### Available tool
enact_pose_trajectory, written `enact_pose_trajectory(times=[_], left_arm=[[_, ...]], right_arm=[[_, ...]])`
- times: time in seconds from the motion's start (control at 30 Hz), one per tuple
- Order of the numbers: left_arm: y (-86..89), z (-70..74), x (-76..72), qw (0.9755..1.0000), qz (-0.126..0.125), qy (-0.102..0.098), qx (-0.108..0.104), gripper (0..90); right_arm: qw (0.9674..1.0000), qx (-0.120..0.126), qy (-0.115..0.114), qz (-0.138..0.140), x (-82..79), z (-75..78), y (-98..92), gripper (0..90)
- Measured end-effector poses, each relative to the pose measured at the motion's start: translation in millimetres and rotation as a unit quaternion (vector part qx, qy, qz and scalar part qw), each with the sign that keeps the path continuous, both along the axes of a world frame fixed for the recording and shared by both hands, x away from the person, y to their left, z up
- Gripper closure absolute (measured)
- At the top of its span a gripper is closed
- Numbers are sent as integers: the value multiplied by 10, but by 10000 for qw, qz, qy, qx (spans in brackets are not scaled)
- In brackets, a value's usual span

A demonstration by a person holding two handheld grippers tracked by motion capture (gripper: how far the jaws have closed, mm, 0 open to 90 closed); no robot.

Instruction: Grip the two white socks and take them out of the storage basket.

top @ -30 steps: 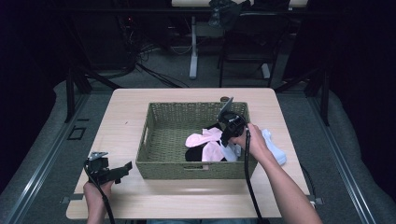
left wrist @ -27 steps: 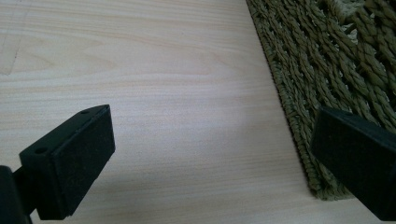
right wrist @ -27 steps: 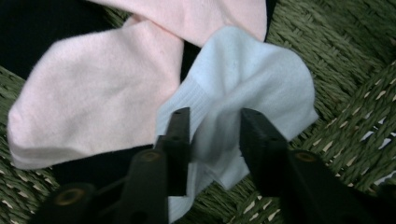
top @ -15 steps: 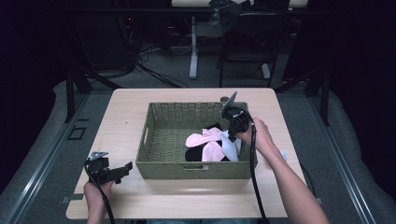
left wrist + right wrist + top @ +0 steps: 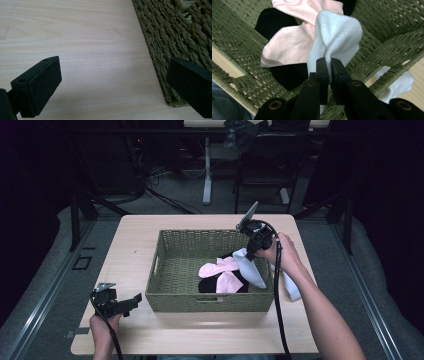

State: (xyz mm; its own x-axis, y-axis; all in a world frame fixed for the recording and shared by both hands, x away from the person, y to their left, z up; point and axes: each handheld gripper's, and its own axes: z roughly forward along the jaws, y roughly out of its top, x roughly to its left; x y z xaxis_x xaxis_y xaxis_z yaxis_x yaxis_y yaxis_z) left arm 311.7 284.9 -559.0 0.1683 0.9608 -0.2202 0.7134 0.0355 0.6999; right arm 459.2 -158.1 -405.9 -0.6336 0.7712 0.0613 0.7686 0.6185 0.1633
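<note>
Right gripper [image 5: 327, 65] is pinching a white sock [image 5: 337, 37] between pressed-together jaws, holding it over the right end of the woven basket [image 5: 165, 270], above the pink socks [image 5: 222, 272] and black socks [image 5: 207, 285] lying inside. A second white sock [image 5: 291, 287] is lying on the table [image 5: 135, 240] by the basket's right side. Left gripper [image 5: 125, 304] is idling spread wide near the front-left corner; sorting looks partway done.
</note>
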Motion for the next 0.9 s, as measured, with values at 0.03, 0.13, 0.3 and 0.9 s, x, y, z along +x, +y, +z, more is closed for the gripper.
enact_pose_trajectory(times=[0.03,0.13,0.3,0.9], left_arm=[[1,0,0,10000,0,-1,-1,5],[1,0,0,10000,-1,1,-2,5],[1,1,1,10000,-17,19,1,5],[2,-1,0,10000,3,-17,2,5]], right_arm=[[10000,28,-13,27,0,26,1,858],[9999,75,-55,53,-5,162,13,859],[9998,130,-115,95,-3,275,21,859],[9992,171,-346,64,24,728,9,859]])
